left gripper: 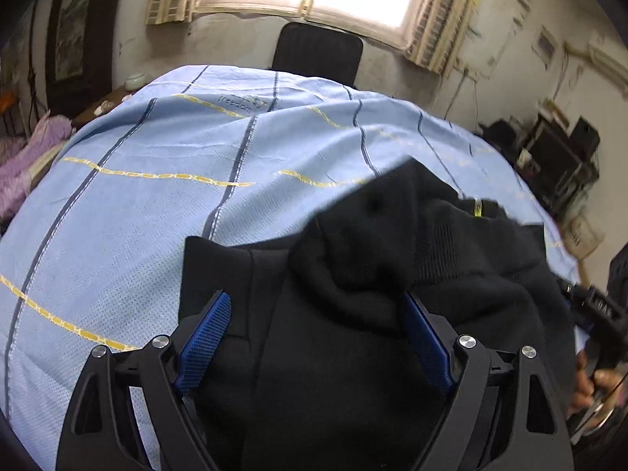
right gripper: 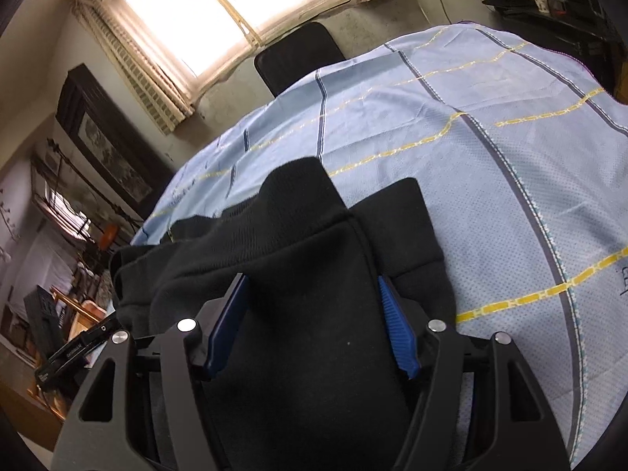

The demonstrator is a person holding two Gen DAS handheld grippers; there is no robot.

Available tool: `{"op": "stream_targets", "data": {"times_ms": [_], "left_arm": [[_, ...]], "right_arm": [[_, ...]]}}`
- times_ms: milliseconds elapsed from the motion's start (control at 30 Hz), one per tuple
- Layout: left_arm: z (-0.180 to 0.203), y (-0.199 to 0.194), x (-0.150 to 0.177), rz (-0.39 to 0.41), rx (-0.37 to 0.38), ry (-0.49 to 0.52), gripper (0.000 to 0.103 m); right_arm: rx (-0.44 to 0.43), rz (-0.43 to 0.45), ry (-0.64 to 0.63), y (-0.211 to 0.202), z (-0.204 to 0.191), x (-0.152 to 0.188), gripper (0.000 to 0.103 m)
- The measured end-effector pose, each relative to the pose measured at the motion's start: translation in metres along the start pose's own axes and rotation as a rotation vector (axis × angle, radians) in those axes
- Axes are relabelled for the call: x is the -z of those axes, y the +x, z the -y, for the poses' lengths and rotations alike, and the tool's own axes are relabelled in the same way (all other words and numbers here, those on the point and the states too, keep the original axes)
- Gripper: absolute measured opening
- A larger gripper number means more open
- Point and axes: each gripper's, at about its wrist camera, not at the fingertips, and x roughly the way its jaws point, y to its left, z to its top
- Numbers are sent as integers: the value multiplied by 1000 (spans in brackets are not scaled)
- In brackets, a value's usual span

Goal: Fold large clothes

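- Blue-padded left gripper [left gripper: 316,343] stands wide over the black garment [left gripper: 353,294]; its pads seem clear of the cloth, so we grip nothing.
- Right gripper [right gripper: 312,325] is partly open astride a fold, and its pads do not visibly pinch.
- We should re-seat both on matching edges, then lift together.
- Garment lies bunched on the sheet's [left gripper: 137,204] near edge, its long axis across the near edge, one flap pointing to the window [right gripper: 219,11].

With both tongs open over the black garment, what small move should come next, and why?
Probably draw both back. The left tongs and right tongs stand open, pads clear of the bunched black knit garment on the light blue striped cloth, so a fresh grasp is needed.
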Motion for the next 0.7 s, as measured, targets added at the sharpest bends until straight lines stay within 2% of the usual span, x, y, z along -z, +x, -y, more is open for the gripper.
{"op": "stream_targets", "data": {"times_ms": [167,300,367,400,433,467,500,567,633,700], "left_arm": [[-2,-17,-3,62,45,-2,86],[-6,6,0,-14,10,12,85],[-7,9,1,-24,-5,23,79],[-5,7,2,-19,-6,37,74],[-4,7,3,-21,5,46,61],[-3,7,4,-26,19,55,53],[-1,7,5,-35,43,68,39],[2,4,6,-19,9,83,27],[0,-1,5,-3,-15,75,7],[-11,-11,2,10,-2,9,6]], "right_arm": [[-6,5,-6,-1,-1,0,58],[-13,0,13,-1,2,0,56],[-10,0,9,-1,2,-1,55],[-9,0,10,-2,3,-1,53],[-9,-1,13,-2,3,-1,52],[-9,-2,17,-1,4,-1,49],[-6,-5,23,-1,6,-1,42],[4,-11,38,-1,10,0,28],[-10,-15,60,0,14,0,15],[-20,4,89,-5,16,0,7]]}}
